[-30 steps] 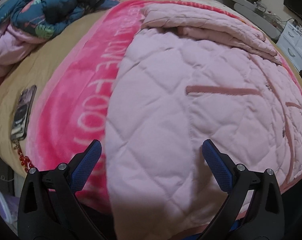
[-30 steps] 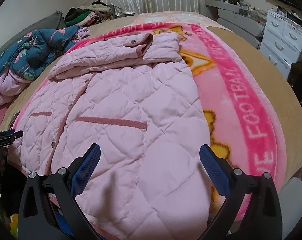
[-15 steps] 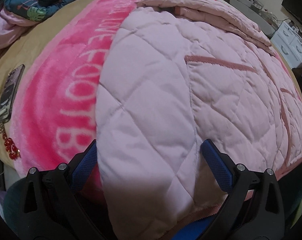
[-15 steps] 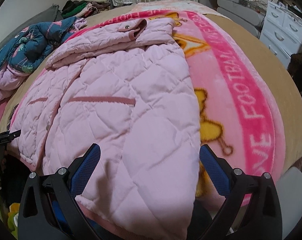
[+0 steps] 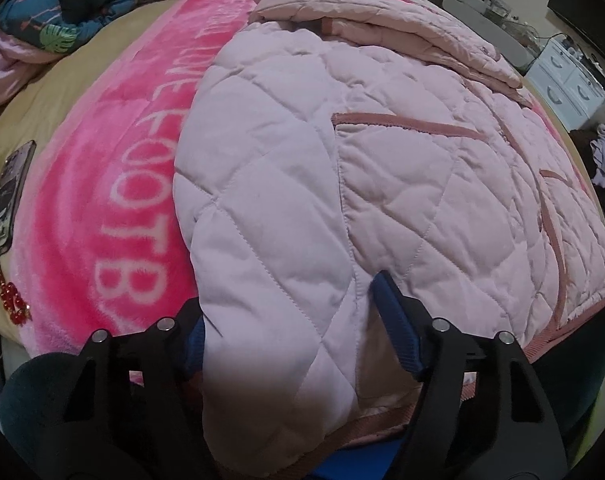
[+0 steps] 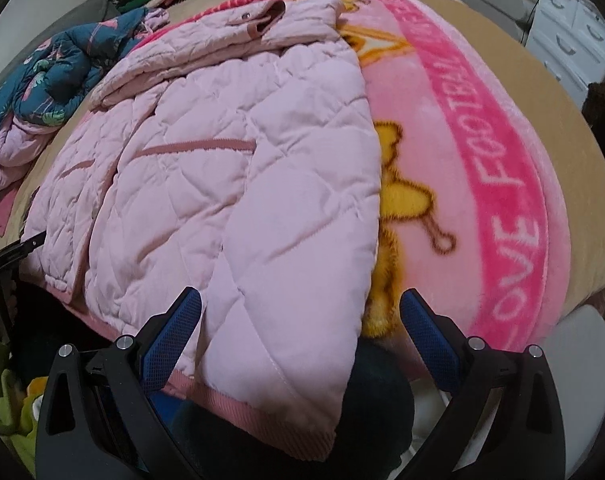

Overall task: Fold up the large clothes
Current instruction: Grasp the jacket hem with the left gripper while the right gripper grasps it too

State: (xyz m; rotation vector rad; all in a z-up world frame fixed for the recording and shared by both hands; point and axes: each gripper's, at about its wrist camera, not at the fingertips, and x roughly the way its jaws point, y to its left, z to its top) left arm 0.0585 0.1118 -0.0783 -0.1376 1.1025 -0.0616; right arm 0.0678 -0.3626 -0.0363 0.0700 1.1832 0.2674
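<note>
One pink quilted jacket (image 6: 230,184) lies spread on the pink blanket (image 6: 498,184) that covers the bed (image 6: 522,92), its hem hanging over the near edge. The sleeves and collar look already folded across the top, so by my reading the first folds are done and the body still has to be doubled up from the hem. The left hand-held gripper (image 5: 290,320) has just been closing, with a thick roll of the jacket's hem corner between its jaws; the right pad presses into the fabric, the left one is mostly hidden behind it, so a pinch on the jacket looks begun. The right hand-held gripper (image 6: 300,320) stands spread over the other hem corner, its pads clear of the fabric. Also in view: one crumpled blue floral garment (image 5: 62,4), one phone (image 5: 10,196) with a red bead charm (image 5: 12,300), one white drawer unit (image 6: 574,36).
</note>
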